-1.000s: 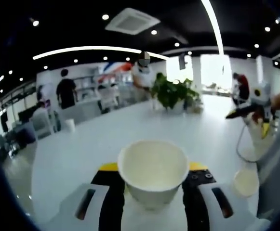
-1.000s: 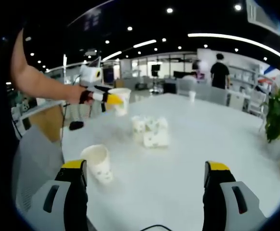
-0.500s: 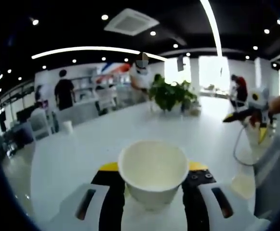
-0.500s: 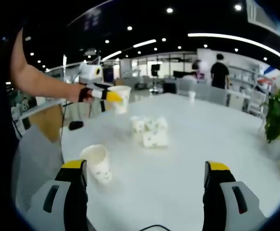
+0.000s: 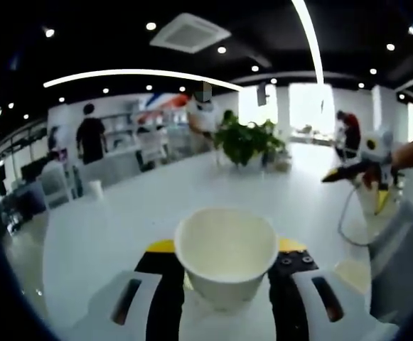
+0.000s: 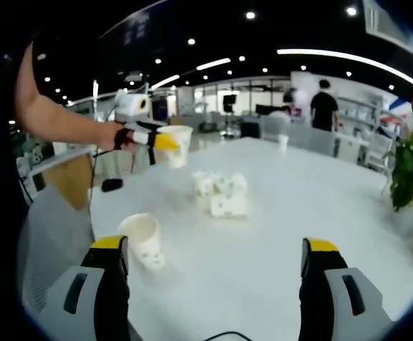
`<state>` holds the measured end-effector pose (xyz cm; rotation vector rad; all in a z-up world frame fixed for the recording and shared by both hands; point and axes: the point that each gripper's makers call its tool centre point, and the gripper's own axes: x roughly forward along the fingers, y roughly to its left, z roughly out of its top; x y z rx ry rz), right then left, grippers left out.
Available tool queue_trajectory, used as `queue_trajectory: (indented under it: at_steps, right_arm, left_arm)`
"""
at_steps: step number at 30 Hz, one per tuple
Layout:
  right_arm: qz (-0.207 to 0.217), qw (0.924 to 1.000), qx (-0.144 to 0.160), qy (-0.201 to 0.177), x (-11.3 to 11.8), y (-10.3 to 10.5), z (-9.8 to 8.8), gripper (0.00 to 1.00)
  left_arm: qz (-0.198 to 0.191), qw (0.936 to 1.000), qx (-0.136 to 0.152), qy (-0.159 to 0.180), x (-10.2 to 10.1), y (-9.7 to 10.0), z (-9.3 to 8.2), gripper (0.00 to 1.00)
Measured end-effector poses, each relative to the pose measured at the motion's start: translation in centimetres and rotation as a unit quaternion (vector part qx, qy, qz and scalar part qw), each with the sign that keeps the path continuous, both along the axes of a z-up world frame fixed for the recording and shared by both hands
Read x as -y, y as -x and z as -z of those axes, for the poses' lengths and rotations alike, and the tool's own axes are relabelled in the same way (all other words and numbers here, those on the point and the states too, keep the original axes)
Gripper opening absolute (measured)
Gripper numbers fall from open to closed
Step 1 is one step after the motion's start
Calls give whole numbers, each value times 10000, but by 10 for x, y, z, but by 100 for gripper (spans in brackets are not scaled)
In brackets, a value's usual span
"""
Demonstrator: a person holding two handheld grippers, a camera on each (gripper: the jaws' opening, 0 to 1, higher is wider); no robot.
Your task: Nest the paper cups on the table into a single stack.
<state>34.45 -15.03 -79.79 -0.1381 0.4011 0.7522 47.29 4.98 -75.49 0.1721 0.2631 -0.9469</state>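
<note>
- In the left gripper view, a white paper cup is held upright between the two jaws of the left gripper; the jaws are closed against its sides and its open mouth faces up.
- The same held cup is seen in the right gripper view, raised above the white table at the far left edge, with the left gripper pinching it from the side.
- The right gripper is seen with its jaws wide apart and nothing is between them.
- In the left gripper view, the right gripper is seen at the right, held above the table edge; from this view it cannot be told how its jaws stand.
- A single patterned cup is standing on the table, just beyond the left jaw of the right gripper.
- A small group of patterned cups is placed near the middle of the table, well apart from the single cup; the cups of the group are touching one another.
- A small cup is standing at the far side of the table.
- A green plant is seen on the table, and people are standing in the background.
</note>
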Motion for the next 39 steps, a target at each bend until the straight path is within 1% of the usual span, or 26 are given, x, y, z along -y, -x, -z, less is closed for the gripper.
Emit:
queue_trajectory:
  at_steps: [5, 15, 27, 35, 39]
  right_arm:
    - [-1, 10000, 5, 2, 0, 0, 0, 100]
    - [-3, 10000, 25, -10, 0, 0, -1, 100]
    - [9, 10000, 3, -8, 1, 0, 2, 100]
    - [-40, 10000, 3, 23, 0, 1, 4, 100]
    - [-44, 10000, 9, 29, 0, 1, 3, 100]
  left_arm:
    - [-4, 9999, -57, 95, 2, 0, -1, 44]
    - [96, 9999, -39, 86, 14, 4, -5, 43]
    - [180, 9998, -66, 67, 21, 5, -4, 43]
    - [284, 9995, -73, 147, 32, 10, -9, 43]
    - [335, 9993, -91, 133, 37, 13, -11, 43]
